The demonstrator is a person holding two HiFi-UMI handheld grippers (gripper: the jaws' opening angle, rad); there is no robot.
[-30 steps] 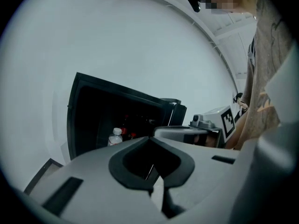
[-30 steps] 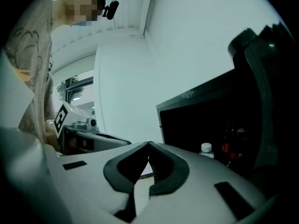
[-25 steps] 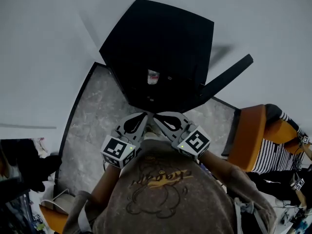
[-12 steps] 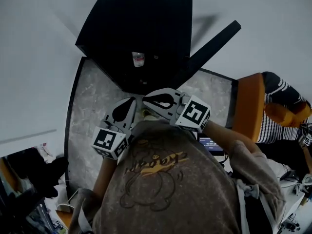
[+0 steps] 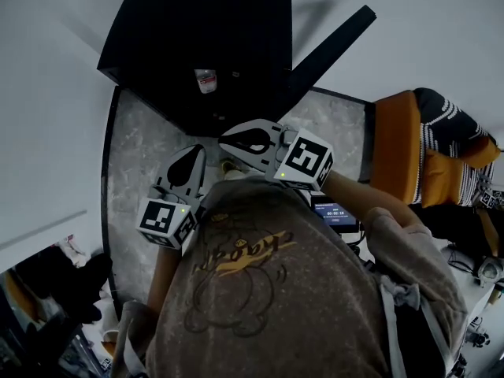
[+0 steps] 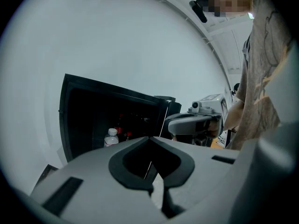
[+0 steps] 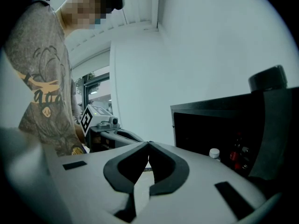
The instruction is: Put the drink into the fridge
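The black fridge (image 5: 213, 46) stands against the white wall with its door (image 5: 327, 47) swung open to the right. A clear drink bottle with a white cap (image 5: 205, 79) stands inside on a shelf; it also shows in the left gripper view (image 6: 111, 137), and its cap shows in the right gripper view (image 7: 214, 153). My left gripper (image 5: 194, 151) and right gripper (image 5: 224, 138) hang side by side just in front of the fridge's opening. Both are shut with nothing between the jaws (image 6: 149, 139) (image 7: 149, 144).
Dark red items (image 6: 122, 133) sit next to the bottle in the fridge. The floor (image 5: 138, 164) under the fridge is grey marbled stone. At the right, a person in striped clothes sits on an orange chair (image 5: 398, 152). A small lit screen (image 5: 334, 210) lies near my right arm.
The fridge has slid up and to the left in the head view. My right gripper has moved slightly ahead of the left one. Both jaws stay shut.
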